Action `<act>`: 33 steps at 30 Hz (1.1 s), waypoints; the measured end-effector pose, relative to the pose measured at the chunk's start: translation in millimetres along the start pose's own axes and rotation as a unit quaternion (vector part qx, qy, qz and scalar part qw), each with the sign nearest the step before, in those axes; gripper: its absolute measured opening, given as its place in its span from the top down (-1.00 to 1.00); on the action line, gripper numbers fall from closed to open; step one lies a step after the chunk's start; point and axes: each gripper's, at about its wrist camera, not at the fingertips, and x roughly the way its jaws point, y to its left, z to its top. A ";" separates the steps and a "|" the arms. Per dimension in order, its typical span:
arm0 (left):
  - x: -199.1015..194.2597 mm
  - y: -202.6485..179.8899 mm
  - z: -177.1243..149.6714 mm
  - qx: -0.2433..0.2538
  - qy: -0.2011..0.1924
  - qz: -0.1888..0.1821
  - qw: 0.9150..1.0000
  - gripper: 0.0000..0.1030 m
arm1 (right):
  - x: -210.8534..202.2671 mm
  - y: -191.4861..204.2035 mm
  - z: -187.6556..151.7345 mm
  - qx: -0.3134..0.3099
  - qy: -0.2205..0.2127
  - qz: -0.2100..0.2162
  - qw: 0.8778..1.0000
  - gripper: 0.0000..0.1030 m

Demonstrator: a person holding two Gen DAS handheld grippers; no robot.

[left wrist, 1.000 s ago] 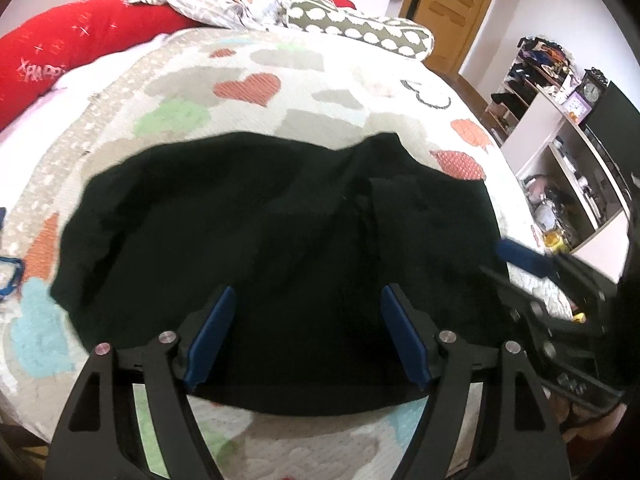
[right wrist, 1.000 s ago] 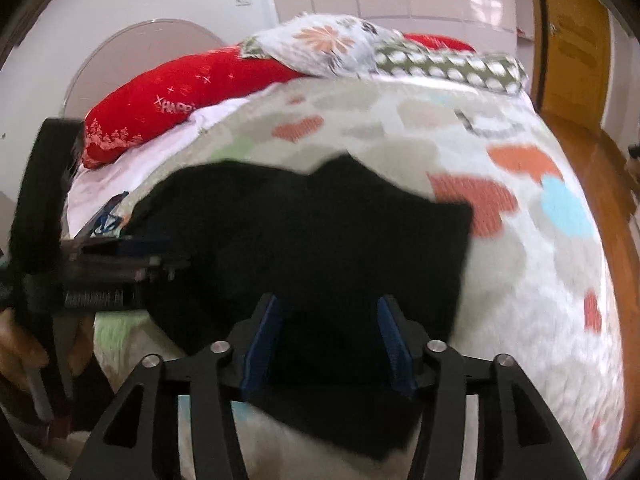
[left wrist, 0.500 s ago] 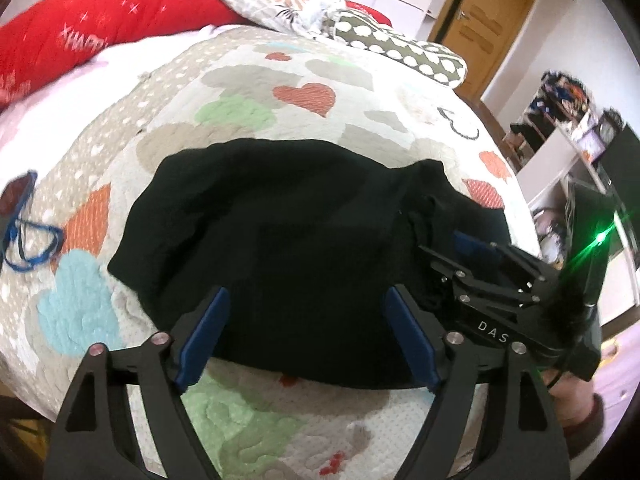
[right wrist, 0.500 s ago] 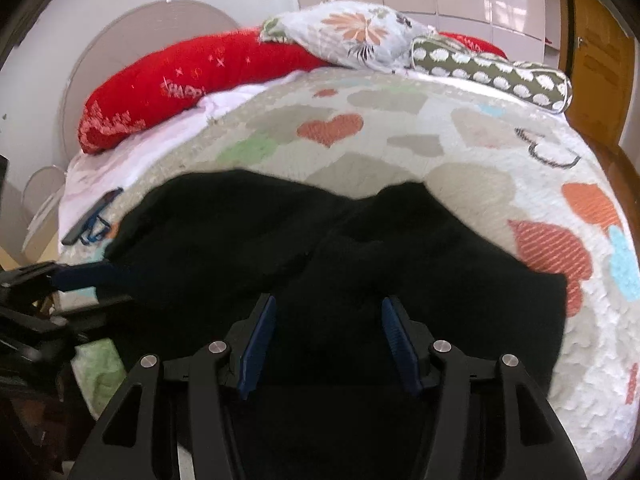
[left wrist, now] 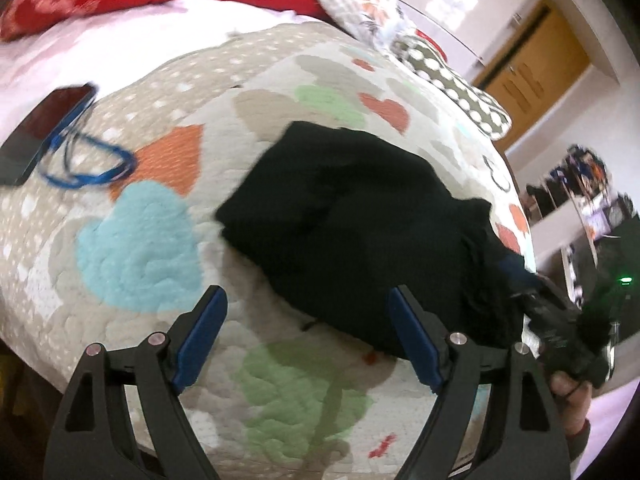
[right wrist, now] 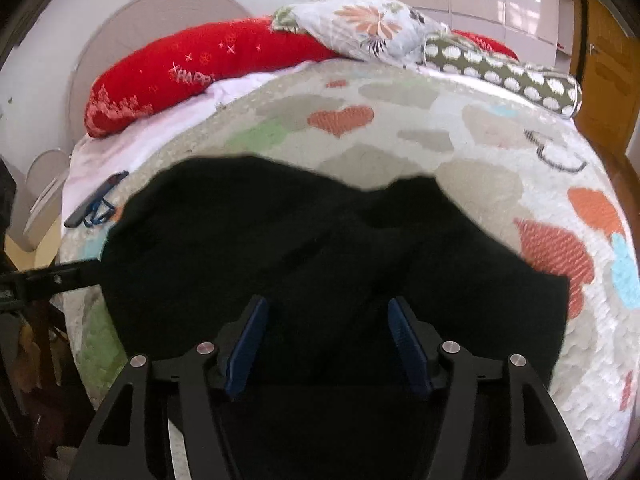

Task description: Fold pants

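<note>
Black pants (left wrist: 360, 220) lie folded in a flat heap on the heart-patterned quilt (left wrist: 140, 240); they also fill the middle of the right wrist view (right wrist: 320, 248). My left gripper (left wrist: 306, 336) is open and empty, over bare quilt just off the pants' near left edge. My right gripper (right wrist: 328, 340) is open, low over the near part of the pants; no fabric shows between its pads. The right gripper's body (left wrist: 560, 332) shows in the left wrist view at the pants' right end. The left gripper's finger (right wrist: 60, 276) shows at the pants' left edge.
A dark phone with a blue lanyard (left wrist: 52, 132) lies on the quilt left of the pants, also in the right wrist view (right wrist: 94, 206). Red, floral and dotted pillows (right wrist: 208, 60) line the bed's far end. A wooden door (left wrist: 532, 76) and cluttered shelves (left wrist: 592, 200) stand to the right.
My left gripper has drawn back and swung left, off the pants and over bare quilt. My right gripper has stayed open and moved over the pants. The pants lie still.
</note>
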 end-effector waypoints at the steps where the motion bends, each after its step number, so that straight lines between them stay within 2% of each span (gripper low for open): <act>1: 1.0 4.5 -0.7 -0.011 -0.001 -0.004 1.000 -0.62 | -6.1 0.5 5.2 0.003 -0.012 0.010 1.000 -0.27; 2: 2.3 7.7 -1.4 -0.019 -0.002 -0.007 1.000 -0.62 | -10.5 2.0 11.4 0.003 -0.022 0.020 1.000 -0.33; 4: 6.7 12.5 -2.9 -0.033 -0.004 -0.010 0.999 -0.62 | -12.6 9.2 25.8 -0.008 -0.035 0.043 0.998 -0.57; 8: 17.0 15.1 -2.3 -0.043 -0.001 -0.007 0.999 -0.63 | 11.6 36.8 55.5 -0.053 -0.027 0.068 0.996 -0.58; 15: 25.3 18.1 4.8 -0.055 -0.013 -0.017 0.998 -0.76 | 79.0 95.3 104.3 -0.131 0.027 0.106 0.985 -0.61; 19: 30.8 16.7 2.8 -0.049 -0.029 -0.031 0.998 -1.00 | 118.7 126.8 114.3 -0.185 0.070 0.117 0.973 -0.65; 21: 33.0 13.8 4.1 -0.048 -0.032 -0.027 0.998 -1.00 | 145.6 138.0 111.9 -0.205 0.105 0.116 0.966 -0.65; 23: 34.0 12.4 6.1 -0.037 -0.033 -0.024 0.998 -1.00 | 161.8 140.0 108.0 -0.200 0.122 0.124 0.964 -0.50; 24: 34.4 11.7 7.4 -0.032 -0.035 -0.023 0.999 -1.00 | 164.7 139.5 106.4 -0.188 0.122 0.136 0.965 -0.02; 25: 33.7 11.3 9.0 -0.029 -0.037 -0.023 0.999 -0.99 | 163.2 138.6 105.8 -0.182 0.115 0.136 0.967 0.10; 26: 31.0 11.1 10.0 -0.028 -0.042 -0.023 0.998 -0.77 | 158.7 137.5 104.8 -0.176 0.107 0.137 0.969 0.16; 27: 26.3 9.1 11.8 -0.022 -0.048 -0.022 0.998 -0.27 | 150.8 135.4 104.6 -0.170 0.097 0.141 0.970 0.30; 29: 18.2 3.4 15.1 -0.006 -0.053 -0.011 0.998 0.15 | 128.3 125.6 106.7 -0.155 0.069 0.149 0.974 0.39; 33: -10.5 -24.8 16.0 0.043 -0.093 -0.031 0.994 0.40 | 74.0 97.6 116.2 -0.119 0.013 0.173 0.978 0.53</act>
